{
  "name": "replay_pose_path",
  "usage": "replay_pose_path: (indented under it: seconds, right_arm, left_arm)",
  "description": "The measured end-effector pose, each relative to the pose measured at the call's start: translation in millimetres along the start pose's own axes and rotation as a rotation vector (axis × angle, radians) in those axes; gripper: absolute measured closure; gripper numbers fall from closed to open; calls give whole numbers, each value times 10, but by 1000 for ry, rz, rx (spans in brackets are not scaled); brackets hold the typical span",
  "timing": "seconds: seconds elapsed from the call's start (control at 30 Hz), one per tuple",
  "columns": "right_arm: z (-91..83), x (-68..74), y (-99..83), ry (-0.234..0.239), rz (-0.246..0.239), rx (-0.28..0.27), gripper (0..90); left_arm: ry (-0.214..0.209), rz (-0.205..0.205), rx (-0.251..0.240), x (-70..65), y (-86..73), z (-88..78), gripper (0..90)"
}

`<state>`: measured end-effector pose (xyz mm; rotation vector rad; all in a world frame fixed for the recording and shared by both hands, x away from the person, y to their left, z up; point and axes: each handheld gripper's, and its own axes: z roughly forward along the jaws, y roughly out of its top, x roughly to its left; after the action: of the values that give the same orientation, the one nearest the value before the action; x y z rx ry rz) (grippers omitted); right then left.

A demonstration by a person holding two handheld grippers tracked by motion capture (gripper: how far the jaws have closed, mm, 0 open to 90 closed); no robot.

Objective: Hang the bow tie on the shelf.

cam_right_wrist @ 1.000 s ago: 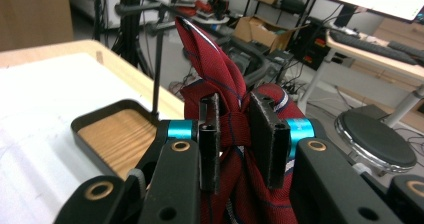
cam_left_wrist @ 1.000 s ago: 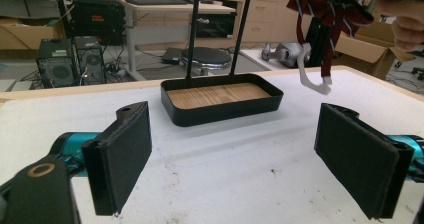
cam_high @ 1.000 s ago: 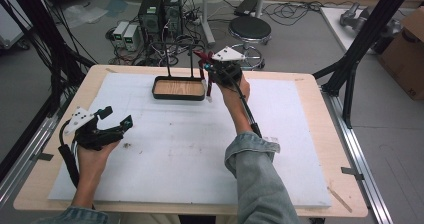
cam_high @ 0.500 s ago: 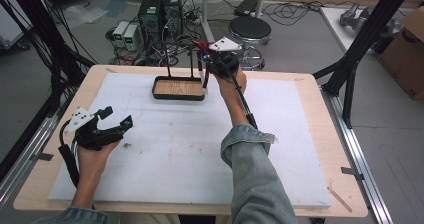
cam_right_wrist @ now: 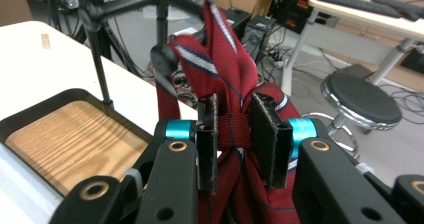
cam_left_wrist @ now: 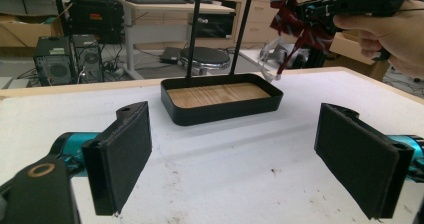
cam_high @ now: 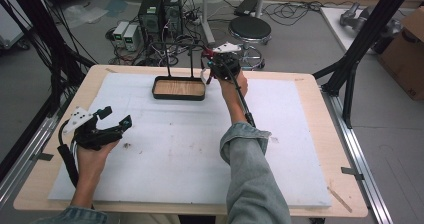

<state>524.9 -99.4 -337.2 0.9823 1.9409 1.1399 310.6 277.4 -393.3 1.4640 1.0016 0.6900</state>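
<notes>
**Red tie carried up to the black rack**

High view: since a second earlier my right gripper (cam_high: 216, 65) had crept farther from me, past the far right corner of the black tray (cam_high: 179, 88) toward the rack's crossbar (cam_high: 181, 46), while my left gripper (cam_high: 102, 125) had kept its place near the left edge of the white foam mat (cam_high: 170, 149). The tray was a shallow rounded rectangle with a wood-grain floor.

Left gripper view: my two flat, felt-like pads (cam_left_wrist: 125, 154) stood wide apart with nothing between them, above the speckled mat. Beyond the tray, the red striped tie (cam_left_wrist: 295, 19) hung from the other gripper.

Right gripper view: my jaws were clamped on a bunched fold of the woven red tie (cam_right_wrist: 227, 74), striped white and navy, just beside the rack's matte black tube (cam_right_wrist: 125, 6).
</notes>
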Motion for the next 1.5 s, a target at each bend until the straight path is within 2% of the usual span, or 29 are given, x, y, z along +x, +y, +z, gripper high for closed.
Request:
replay_pose_path:
  seconds: [0.13,0.17,0.23,0.27,0.3,0.4,0.43,0.5,0.57,0.6,0.67,0.7,0.73,0.8,0.87,0.93,1.07,1.17,1.27,1.33,1.4,1.43,1.47,1.5]
  right_arm:
    - [12,13,-27,0,6,6,675]
    - [-1,0,-38,-3,24,3,621]
    - [-11,-14,-41,1,37,-3,614]
    - [-45,-59,-40,5,65,-9,587]
    - [-45,-59,-40,5,65,-9,587]
    - [-128,-126,-26,-8,79,-14,490]
    - [-128,-126,-26,-8,79,-14,490]
    - [-251,-210,-8,-9,112,-32,385]
    - [-283,-229,-6,-12,115,-38,367]
    - [-400,-284,-19,-26,107,-73,345]
    - [-444,-299,-29,-28,116,-81,328]
    - [-559,-367,-69,-48,124,-93,264]
    - [-590,-397,-77,-51,132,-85,227]
    - [-632,-440,-87,-58,144,-79,203]
    - [-823,-545,-145,-82,160,-132,200]
    - [-936,-615,-190,-90,176,-150,176]
    - [-1064,-712,-218,-98,198,-127,125]
    - [-1275,-801,-277,-116,198,-178,126]
    - [-1368,-848,-318,-122,200,-187,124]
    - [-1451,-903,-339,-118,213,-161,119]
    - [-1556,-932,-370,-131,214,-202,119]
    - [-1556,-932,-370,-131,214,-202,119]
    - [-1666,-960,-412,-141,206,-216,119]
    - [-1666,-960,-412,-141,206,-216,119]
  left_arm:
    - [0,0,1,2,1,-7,155]
    - [0,-1,-1,4,2,-12,156]
    - [3,0,-3,11,5,-26,156]
    - [5,-3,-7,12,7,-34,156]
    - [6,-3,-8,15,9,-41,156]
    - [16,-3,-6,25,6,-54,155]
    - [16,-3,-6,25,6,-54,156]
    - [20,-2,-5,35,0,-57,155]
    - [23,-3,-5,43,1,-58,155]
    - [23,-3,-5,47,4,-57,156]
    - [24,-3,-6,43,5,-54,156]
    - [23,-1,-2,35,0,-47,155]
    - [22,4,1,33,-3,-43,155]
    - [22,2,3,24,-7,-39,156]
    - [18,4,4,16,-10,-37,155]
    - [19,9,7,11,-12,-37,155]
    - [20,6,8,8,-16,-26,155]
    - [22,10,14,7,-19,-19,155]
    - [23,12,17,6,-25,-11,155]
    - [21,13,18,4,-28,-7,155]
    - [21,15,19,3,-29,-4,156]
    - [22,16,22,1,-31,-4,156]
    - [22,14,21,-2,-35,0,155]
    - [23,14,22,-4,-37,2,155]
